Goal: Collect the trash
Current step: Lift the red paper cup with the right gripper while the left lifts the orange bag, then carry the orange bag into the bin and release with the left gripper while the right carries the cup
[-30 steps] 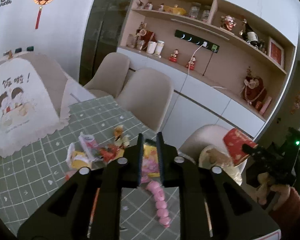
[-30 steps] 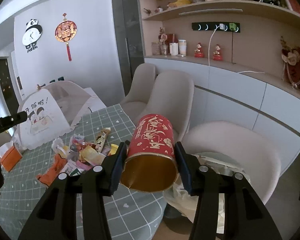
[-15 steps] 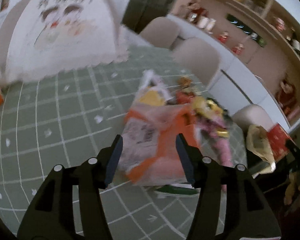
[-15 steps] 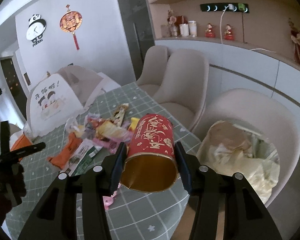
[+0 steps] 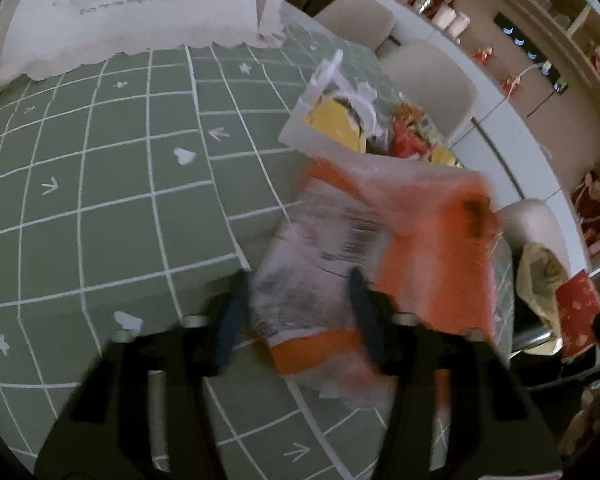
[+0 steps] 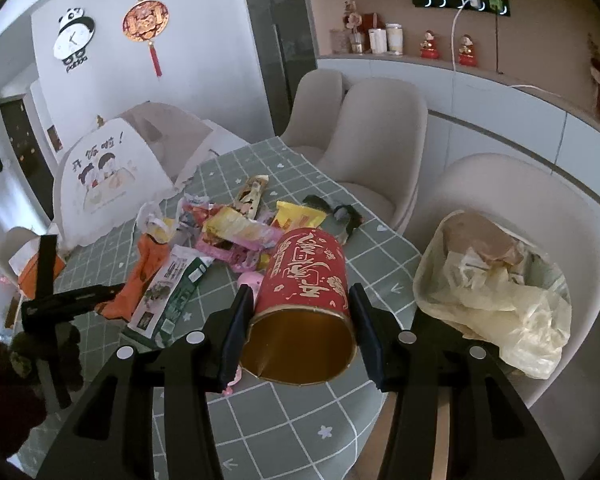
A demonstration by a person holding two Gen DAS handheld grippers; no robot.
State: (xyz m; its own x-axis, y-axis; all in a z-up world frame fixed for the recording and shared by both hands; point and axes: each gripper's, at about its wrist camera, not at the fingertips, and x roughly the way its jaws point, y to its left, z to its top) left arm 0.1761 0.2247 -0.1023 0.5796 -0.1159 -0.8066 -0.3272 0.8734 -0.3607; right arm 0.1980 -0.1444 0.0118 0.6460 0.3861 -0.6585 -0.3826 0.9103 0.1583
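A pile of snack wrappers lies on the green checked tablecloth. My left gripper points down at the table, its jaws closing with the near end of an orange and white wrapper between them; the picture is blurred there. In the right wrist view that gripper sits at the edge of the orange wrapper. My right gripper is shut on a red tube with gold writing, held over the table's near edge, open end toward the camera.
A bin lined with a pale plastic bag, holding crumpled trash, stands on the beige chair to the right of the table. A white mesh food cover stands at the table's far left. Two more chairs line the far side.
My left gripper dropped to the table and its narrow jaws spread around the orange wrapper. My right gripper carried the red tube lower, and the lined bin came into view.
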